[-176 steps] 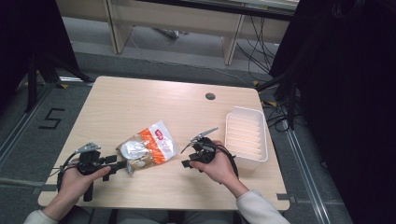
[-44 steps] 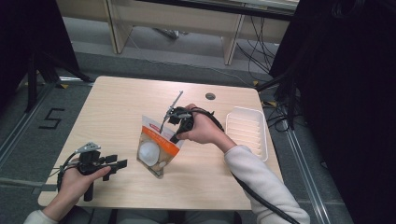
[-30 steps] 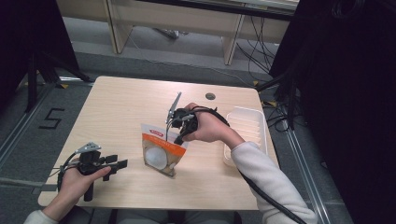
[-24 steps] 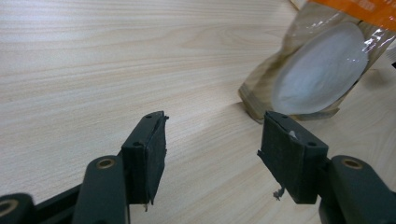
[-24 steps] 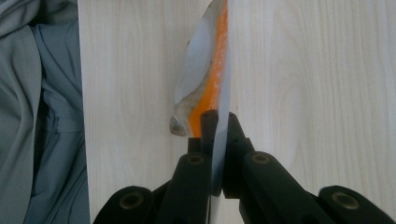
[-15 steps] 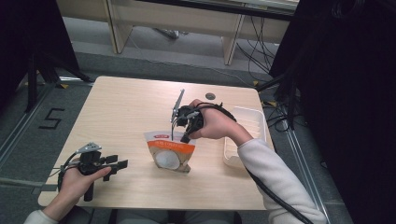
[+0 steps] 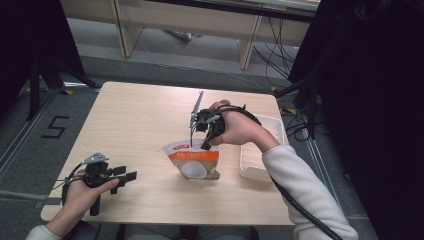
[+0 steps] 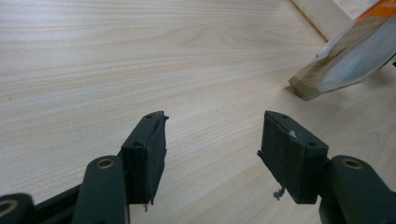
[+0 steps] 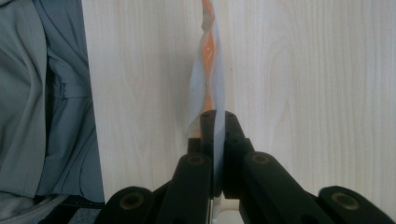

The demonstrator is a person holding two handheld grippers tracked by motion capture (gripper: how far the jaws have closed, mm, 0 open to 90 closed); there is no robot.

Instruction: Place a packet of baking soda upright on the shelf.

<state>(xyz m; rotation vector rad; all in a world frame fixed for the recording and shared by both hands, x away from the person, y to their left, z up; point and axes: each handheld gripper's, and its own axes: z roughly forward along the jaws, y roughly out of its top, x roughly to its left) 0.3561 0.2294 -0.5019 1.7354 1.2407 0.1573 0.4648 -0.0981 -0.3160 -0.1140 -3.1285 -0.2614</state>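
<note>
An orange and white snack pouch (image 7: pixel 192 161) with a clear round window hangs above the middle of the table. My right gripper (image 7: pixel 204 145) is shut on its top edge and points down. In the right gripper view the pouch (image 9: pixel 208 79) is seen edge-on, pinched between the two black jaws of the gripper (image 9: pixel 214 122). My left gripper (image 7: pixel 131 175) rests low at the table's front left corner, open and holding nothing. In the left gripper view its pads (image 8: pixel 150 149) stand wide apart over bare wood, and the pouch's bottom corner (image 8: pixel 343 65) shows at the upper right.
A shallow white tray (image 7: pixel 252 160) sits at the right side of the wooden table (image 7: pixel 135 115), partly behind the right forearm. A small dark round hole (image 7: pixel 224 102) is near the table's far edge. Cables trail from both grippers.
The right gripper has carried the pouch to the right and a little higher, toward the white tray. The left gripper has stayed where it was.
</note>
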